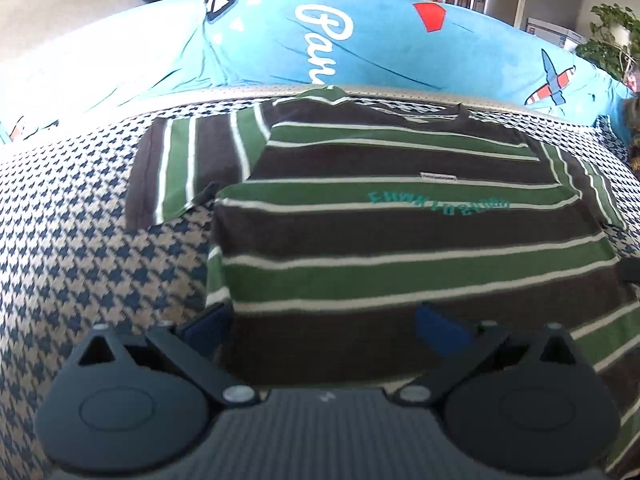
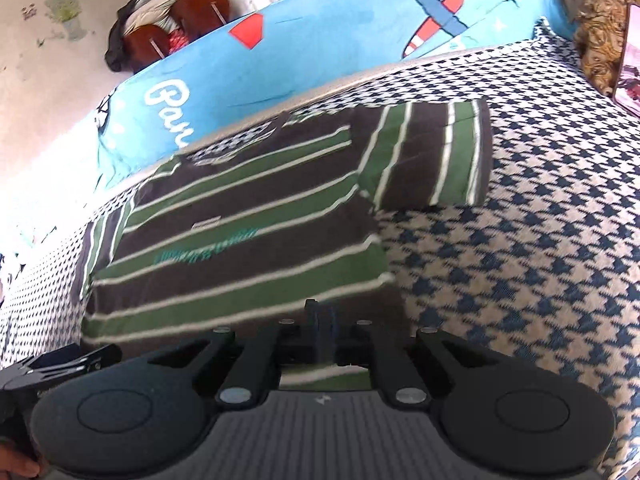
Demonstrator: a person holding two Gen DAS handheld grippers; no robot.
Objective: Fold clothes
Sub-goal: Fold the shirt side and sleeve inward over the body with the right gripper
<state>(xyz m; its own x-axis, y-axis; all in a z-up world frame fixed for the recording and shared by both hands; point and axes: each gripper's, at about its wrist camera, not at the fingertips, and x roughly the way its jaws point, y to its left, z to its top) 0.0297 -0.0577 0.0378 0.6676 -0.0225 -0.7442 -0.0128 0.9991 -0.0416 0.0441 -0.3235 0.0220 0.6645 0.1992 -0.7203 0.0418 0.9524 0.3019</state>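
Teal lettering on striped shirt — blurred, unreadable

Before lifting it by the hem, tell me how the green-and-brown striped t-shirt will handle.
The green-and-brown striped t-shirt will probably be floppy: it lies flat with soft creases. Likely light, being thin knit. Its spread sleeve would probably dangle, and it should drag across the houndstooth cover, not slide.

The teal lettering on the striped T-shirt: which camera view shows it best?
The left wrist view: the teal lettering on the striped T-shirt is central and sharp, though upside down. In the right wrist view it is a blurred smear.
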